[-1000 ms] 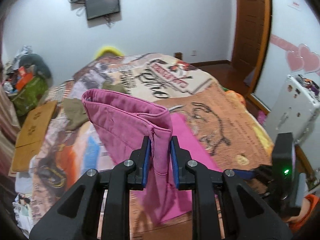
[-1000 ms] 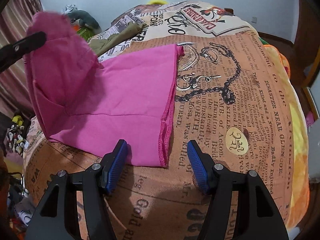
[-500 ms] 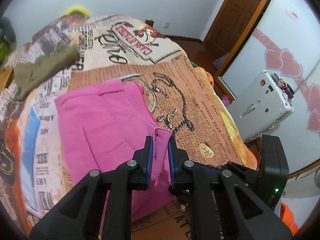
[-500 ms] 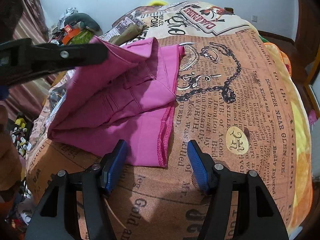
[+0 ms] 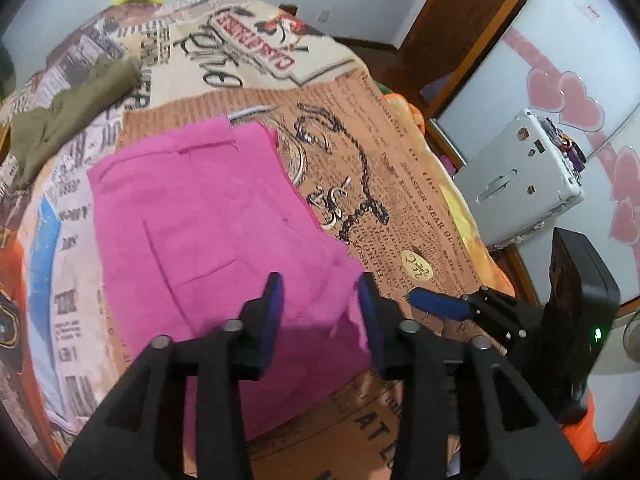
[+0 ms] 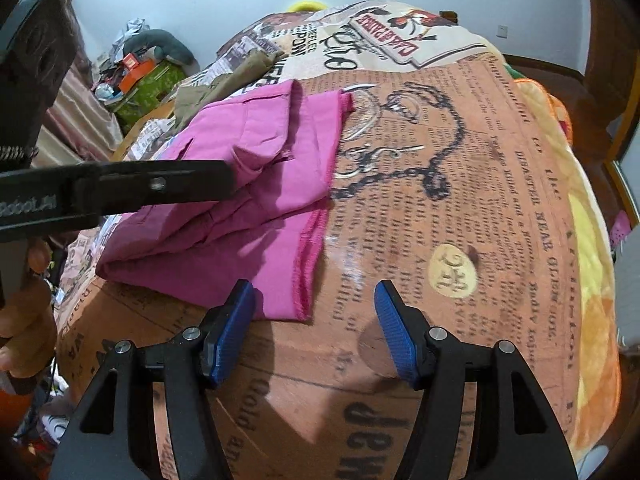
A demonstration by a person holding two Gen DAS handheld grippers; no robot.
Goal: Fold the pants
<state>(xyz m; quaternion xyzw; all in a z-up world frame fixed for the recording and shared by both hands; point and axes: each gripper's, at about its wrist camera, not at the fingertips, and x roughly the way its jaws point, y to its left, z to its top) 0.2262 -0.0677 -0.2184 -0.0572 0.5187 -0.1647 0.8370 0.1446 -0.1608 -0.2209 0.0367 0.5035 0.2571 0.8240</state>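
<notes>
- The pink pants (image 5: pixel 208 216) lie folded on the newspaper-print blanket (image 5: pixel 404 184) that covers the bed, with an upper layer doubled over a lower one whose stitched hem faces the right gripper.
- The left gripper (image 5: pixel 320 312) hangs over the near edge of the pants with its blue-padded fingers (image 5: pixel 272 308) spread wide, gripping nothing.
- The right gripper (image 6: pixel 314 328) sits low over the blanket, fingers wide apart and empty; its left pad is just beside the near corner of the pants (image 6: pixel 256 184).
- An olive-green garment (image 5: pixel 72 112) lies farther up the bed, apart from the pants.
- A silver case (image 5: pixel 520 176) stands beside the bed.
</notes>
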